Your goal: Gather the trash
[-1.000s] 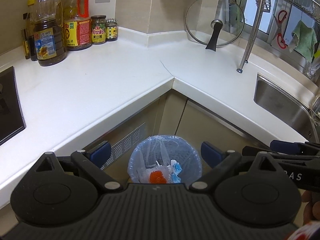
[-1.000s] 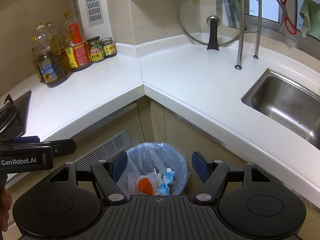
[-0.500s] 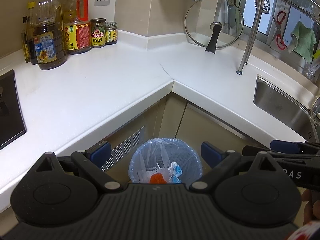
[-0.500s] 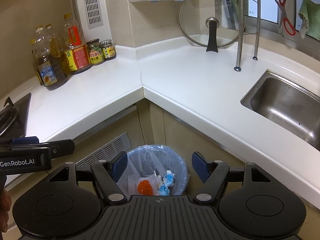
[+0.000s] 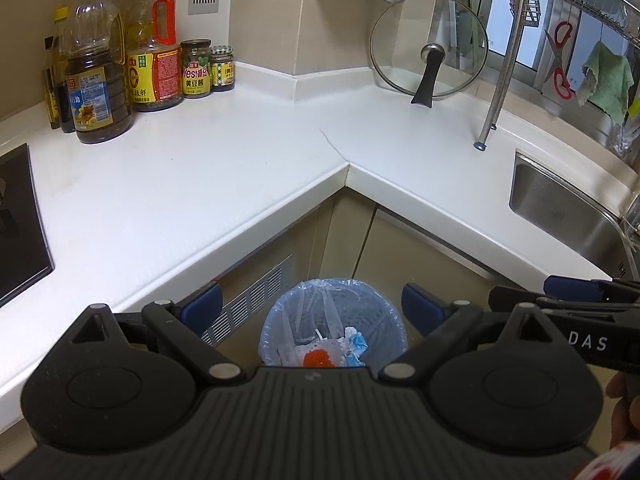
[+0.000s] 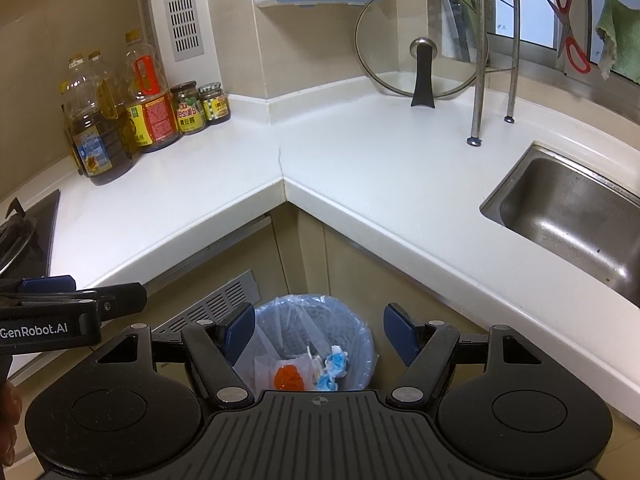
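Observation:
A round trash bin lined with a pale blue bag stands on the floor in the counter's inner corner; it also shows in the right wrist view. Inside lie an orange scrap and crumpled white and blue wrappers. My left gripper is open and empty, high above the bin. My right gripper is open and empty, also above the bin. Each gripper shows at the edge of the other's view.
The white L-shaped counter holds oil bottles and jars at the back left, a glass lid leaning in the corner, and a rack leg. A steel sink is on the right, a stove on the left.
Both grippers have drawn slightly up and back, so the bin sits lower and smaller in view. Both stay open and empty.

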A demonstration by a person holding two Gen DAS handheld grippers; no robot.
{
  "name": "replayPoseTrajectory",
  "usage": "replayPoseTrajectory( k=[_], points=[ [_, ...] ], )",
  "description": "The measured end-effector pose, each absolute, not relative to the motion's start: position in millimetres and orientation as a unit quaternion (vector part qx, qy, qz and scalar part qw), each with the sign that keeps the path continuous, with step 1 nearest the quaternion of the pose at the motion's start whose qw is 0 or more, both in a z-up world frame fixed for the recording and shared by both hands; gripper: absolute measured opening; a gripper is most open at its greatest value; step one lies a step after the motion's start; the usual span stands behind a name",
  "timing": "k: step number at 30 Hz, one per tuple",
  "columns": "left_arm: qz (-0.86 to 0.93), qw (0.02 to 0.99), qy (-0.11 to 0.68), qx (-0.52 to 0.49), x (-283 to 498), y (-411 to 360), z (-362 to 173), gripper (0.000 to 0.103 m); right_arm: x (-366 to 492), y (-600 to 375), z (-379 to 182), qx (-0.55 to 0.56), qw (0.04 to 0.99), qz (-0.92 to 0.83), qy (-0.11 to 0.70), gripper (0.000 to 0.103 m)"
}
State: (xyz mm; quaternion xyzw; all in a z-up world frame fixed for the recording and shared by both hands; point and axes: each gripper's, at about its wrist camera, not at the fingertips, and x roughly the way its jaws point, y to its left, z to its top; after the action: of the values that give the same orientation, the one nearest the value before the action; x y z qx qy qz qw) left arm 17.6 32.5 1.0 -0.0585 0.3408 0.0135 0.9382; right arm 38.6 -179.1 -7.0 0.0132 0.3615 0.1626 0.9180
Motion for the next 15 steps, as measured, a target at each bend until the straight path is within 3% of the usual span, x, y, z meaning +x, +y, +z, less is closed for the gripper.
replayPoseTrajectory(
  k=[15],
  points=[
    [0.013, 0.938, 0.341, -0.058, 18.8, 32.7, 1.2, 0.096, 39.5, -178.8, -7.6, 0.013, 0.918, 0.163, 0.362, 0.071]
  ],
)
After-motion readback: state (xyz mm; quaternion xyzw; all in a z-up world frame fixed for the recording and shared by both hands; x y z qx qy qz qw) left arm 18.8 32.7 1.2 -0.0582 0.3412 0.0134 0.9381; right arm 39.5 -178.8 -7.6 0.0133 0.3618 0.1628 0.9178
